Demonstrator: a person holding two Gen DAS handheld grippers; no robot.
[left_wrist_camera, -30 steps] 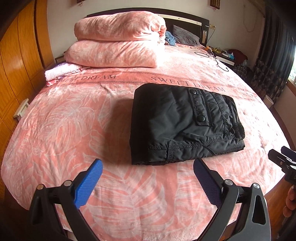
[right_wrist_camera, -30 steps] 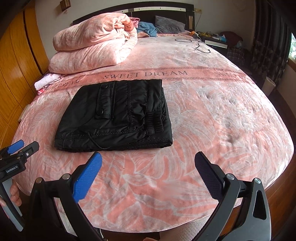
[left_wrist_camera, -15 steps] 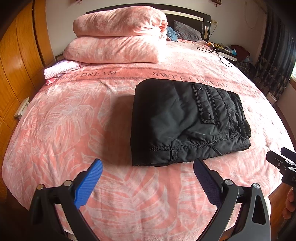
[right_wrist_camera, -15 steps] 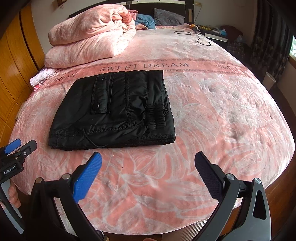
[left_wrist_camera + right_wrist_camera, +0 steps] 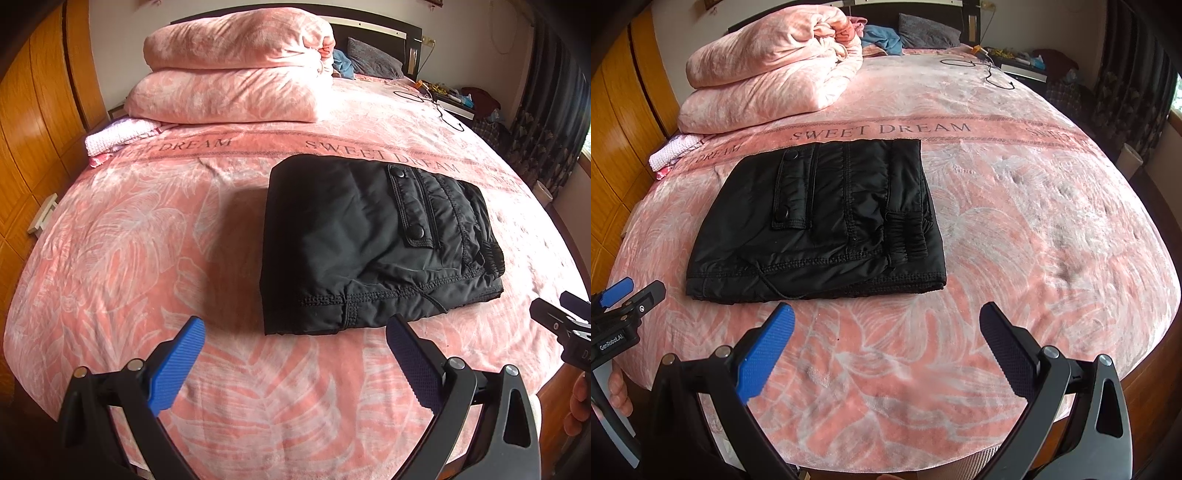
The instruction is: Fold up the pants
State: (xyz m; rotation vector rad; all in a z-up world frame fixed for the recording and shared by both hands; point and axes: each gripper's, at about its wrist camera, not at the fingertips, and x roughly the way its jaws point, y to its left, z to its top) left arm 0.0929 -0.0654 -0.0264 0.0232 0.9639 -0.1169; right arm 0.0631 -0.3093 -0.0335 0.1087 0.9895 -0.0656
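Note:
Black pants (image 5: 373, 243) lie folded into a compact rectangle on the pink bed cover (image 5: 147, 240), with a snap pocket flap facing up. They also show in the right wrist view (image 5: 827, 221). My left gripper (image 5: 293, 334) is open and empty, just short of the pants' near edge. My right gripper (image 5: 886, 321) is open and empty, also just short of the near edge. The right gripper shows at the right edge of the left wrist view (image 5: 565, 321). The left gripper shows at the left edge of the right wrist view (image 5: 624, 295).
A folded pink blanket stack (image 5: 236, 70) lies at the head of the bed. A small white knit cloth (image 5: 118, 136) sits by the wooden wardrobe (image 5: 33, 122). A black cable (image 5: 982, 70) lies far right on the bed. Dark curtains (image 5: 546, 110) hang at right.
Both grippers moved slightly forward toward the pants and the bed. The pants have not moved. Both grippers stay open.

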